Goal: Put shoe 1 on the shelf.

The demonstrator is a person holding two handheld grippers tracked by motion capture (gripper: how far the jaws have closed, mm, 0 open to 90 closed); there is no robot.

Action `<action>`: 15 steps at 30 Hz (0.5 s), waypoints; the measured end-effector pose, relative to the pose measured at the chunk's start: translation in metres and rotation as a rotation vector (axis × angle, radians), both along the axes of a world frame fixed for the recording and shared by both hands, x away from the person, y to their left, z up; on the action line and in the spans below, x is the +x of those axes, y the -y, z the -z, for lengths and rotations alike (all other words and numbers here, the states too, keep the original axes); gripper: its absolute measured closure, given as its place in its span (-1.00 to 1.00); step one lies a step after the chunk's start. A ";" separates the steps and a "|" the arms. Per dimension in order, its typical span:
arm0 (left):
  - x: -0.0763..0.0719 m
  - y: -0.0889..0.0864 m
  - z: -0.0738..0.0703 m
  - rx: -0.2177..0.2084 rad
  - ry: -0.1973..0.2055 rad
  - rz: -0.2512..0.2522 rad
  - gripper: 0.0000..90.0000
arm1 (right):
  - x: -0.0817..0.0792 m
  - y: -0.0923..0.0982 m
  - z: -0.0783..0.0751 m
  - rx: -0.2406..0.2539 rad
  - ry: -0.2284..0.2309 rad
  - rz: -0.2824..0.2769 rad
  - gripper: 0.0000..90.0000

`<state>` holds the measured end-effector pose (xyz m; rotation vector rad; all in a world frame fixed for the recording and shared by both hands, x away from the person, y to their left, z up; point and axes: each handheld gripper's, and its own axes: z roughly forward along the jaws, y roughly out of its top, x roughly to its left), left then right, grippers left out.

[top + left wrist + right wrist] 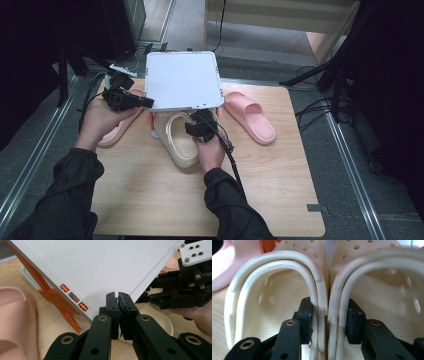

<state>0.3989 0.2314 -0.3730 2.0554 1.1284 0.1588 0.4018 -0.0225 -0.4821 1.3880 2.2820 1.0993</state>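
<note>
The right gripper (pixel 328 323) is straddling the two touching inner rims of a pair of cream perforated foam clogs (pixel 274 322), one black jaw inside each shoe, with the pads lying close against the rims; whether they are pressing I cannot tell. In the high view this right gripper (pixel 199 127) is sitting over the cream clogs (pixel 177 140) at the middle of the light wooden table (pixel 280 200), heels toward the person. Farther back, the left gripper (pixel 117 308) is pinching its jaws tight on the near corner of a flat white square lid (pixel 100 267), which is resting tilted on an orange-framed stand (pixel 53 296). A pair of pink foam slides is lying apart: one pink slide (pixel 117 127) beside the left hand (pixel 100 120), the other pink slide (pixel 250 117) right of the lid.
</note>
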 end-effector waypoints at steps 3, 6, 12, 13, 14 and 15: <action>0.000 0.000 0.000 -0.001 -0.001 0.000 0.93 | -0.003 0.004 -0.002 0.030 0.011 -0.011 0.35; 0.000 0.000 0.000 0.000 0.001 -0.001 0.93 | -0.005 0.007 -0.006 0.037 0.014 -0.018 0.31; 0.000 0.000 0.000 -0.004 -0.001 -0.003 0.93 | -0.018 0.020 -0.020 0.051 0.010 -0.049 0.35; 0.000 0.000 0.000 -0.004 0.000 -0.004 0.93 | -0.021 0.022 -0.023 0.059 0.010 -0.054 0.37; -0.001 0.000 0.000 -0.004 0.000 -0.005 0.93 | -0.026 0.025 -0.026 0.069 0.015 -0.065 0.44; -0.001 0.000 0.000 -0.003 0.002 -0.004 0.93 | -0.029 0.027 -0.028 0.073 0.017 -0.073 0.48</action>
